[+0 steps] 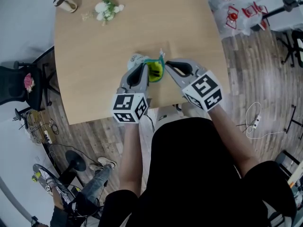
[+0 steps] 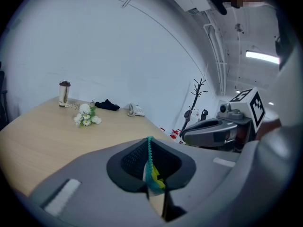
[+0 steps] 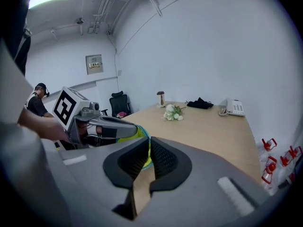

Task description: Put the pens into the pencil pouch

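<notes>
A yellow-green pencil pouch (image 1: 155, 71) with a teal zip hangs just above the near part of the wooden table (image 1: 94, 70), held between both grippers. My left gripper (image 1: 147, 66) is shut on the pouch's zip edge (image 2: 153, 179), which shows between its pads in the left gripper view. My right gripper (image 1: 166, 63) is shut on the pouch's opposite edge (image 3: 136, 133), facing the left one. A pale object (image 1: 136, 59) lies partly hidden behind the pouch. I cannot make out any pen.
A bunch of white flowers (image 1: 108, 7) and a small cup-like object (image 1: 65, 3) sit at the table's far end, with a telephone (image 2: 136, 110) and a black cloth (image 2: 107, 105) beyond. A black office chair (image 1: 14, 86) stands at the left. Red items (image 1: 234, 8) lie on the floor at the right.
</notes>
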Demonstrator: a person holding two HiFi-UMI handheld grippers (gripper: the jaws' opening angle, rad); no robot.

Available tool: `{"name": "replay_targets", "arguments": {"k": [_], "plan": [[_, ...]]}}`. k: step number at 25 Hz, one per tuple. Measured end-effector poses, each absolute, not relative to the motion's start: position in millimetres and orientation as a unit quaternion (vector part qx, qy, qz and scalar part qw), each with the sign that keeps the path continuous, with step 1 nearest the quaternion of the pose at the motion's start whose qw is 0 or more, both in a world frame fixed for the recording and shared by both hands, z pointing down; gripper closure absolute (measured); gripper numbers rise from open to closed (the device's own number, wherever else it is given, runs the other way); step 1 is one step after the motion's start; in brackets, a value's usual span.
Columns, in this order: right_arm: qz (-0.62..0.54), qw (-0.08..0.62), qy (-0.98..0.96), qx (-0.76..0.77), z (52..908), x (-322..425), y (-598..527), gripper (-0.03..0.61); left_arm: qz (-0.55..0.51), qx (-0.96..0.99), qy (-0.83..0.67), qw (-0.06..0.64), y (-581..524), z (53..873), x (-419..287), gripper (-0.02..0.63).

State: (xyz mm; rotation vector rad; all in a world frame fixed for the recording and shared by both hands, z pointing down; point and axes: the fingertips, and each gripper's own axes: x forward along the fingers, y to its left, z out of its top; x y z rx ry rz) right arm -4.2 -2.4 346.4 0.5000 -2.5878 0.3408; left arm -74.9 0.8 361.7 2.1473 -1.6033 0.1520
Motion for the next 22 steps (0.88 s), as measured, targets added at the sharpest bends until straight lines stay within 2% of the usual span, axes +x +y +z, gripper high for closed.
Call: {"name": "replay_targets", "arguments": {"k": [22], "plan": [[0.120,0.229,-0.948,0.188,340.8,-9.1,-3.8,0.569,0.053,0.782,-0.579,0.225,0.6,357.1,-84.5,0.598]]}}
